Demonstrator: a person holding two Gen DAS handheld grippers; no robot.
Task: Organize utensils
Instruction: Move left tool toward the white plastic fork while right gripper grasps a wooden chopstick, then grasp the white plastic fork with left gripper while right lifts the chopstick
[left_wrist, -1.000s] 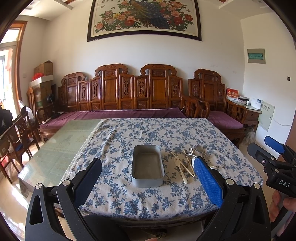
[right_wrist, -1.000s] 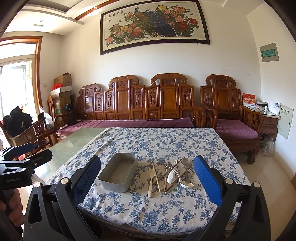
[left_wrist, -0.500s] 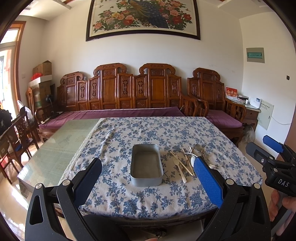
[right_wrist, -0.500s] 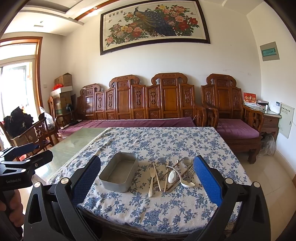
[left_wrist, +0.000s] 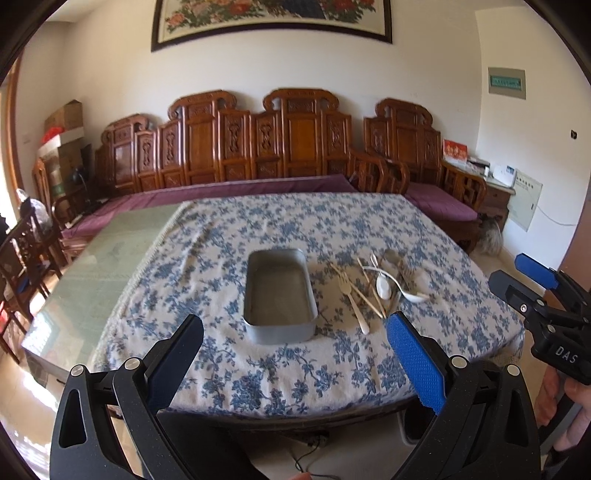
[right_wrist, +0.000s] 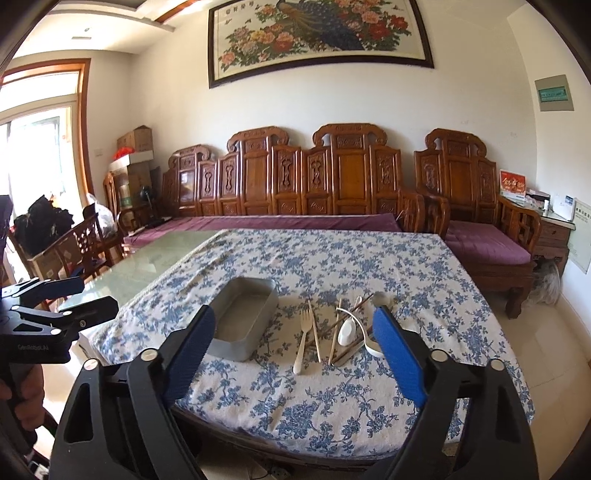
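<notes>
Both grippers have dipped and drawn in toward the table since the earlier frames, so the tin and cutlery now sit larger and higher between the fingers. From the left wrist view, the left gripper (left_wrist: 295, 343) stands wide open and holds nothing; the empty metal tin (left_wrist: 279, 295) lies just beyond the gap between its fingertips, on the floral tablecloth (left_wrist: 258, 229), and the heap of utensils (left_wrist: 373, 288) lies past its blue right finger, just beside the tin. A pale fork (left_wrist: 351, 299) is the nearest piece to the tin. At the far right edge of that view the right gripper (left_wrist: 513, 277) is seen side-on, clear of the table. From the right wrist view, the right gripper (right_wrist: 295, 332) has its jaws closing a little from full spread, yet with nothing between the pads; the fork (right_wrist: 303, 339), chopsticks (right_wrist: 334, 339) and white spoon (right_wrist: 347, 332) lie ahead, framed by the two fingers, with the tin (right_wrist: 242, 317) beyond the left finger. My reading is that the sorting has not begun: nothing is in the tin, and the approach favours the right gripper taking the first utensil.
</notes>
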